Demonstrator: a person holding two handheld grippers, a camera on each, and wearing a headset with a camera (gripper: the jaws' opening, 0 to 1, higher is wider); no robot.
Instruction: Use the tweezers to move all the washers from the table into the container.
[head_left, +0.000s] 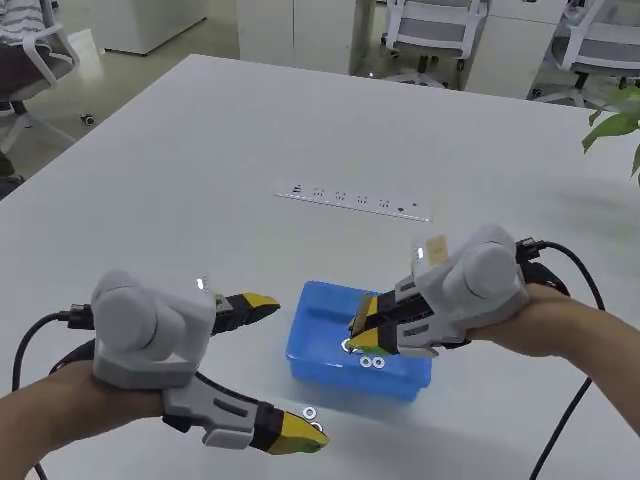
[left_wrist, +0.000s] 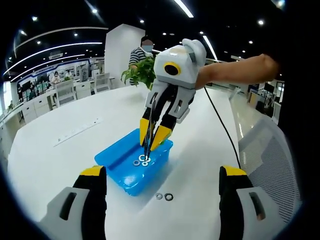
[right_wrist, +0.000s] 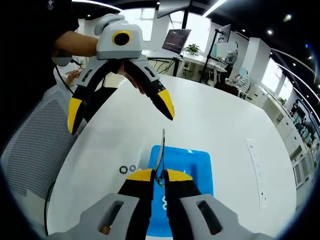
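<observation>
- The white desk (head_left: 250, 130) carries everything, with a power strip (head_left: 355, 200) lying flat toward its far side.
- The left gripper (head_left: 283, 368) hovers at the near left, its jaws spread wide and holding nothing.
- The right gripper (head_left: 365, 330) reaches in from the right over the container, its jaws pressed together on the tweezers (right_wrist: 161, 150).
- The blue container (head_left: 325, 305) sits on the desk between the two grippers.
- The tweezers point down into the container, tips at the washers inside; whether they grip one I cannot tell.
- Three washers in the container (left_wrist: 136, 162) lie close together on its floor.
- Two washers on the desk (left_wrist: 159, 196) lie side by side just near-left of the container, beside the left gripper's nearer jaw.
</observation>
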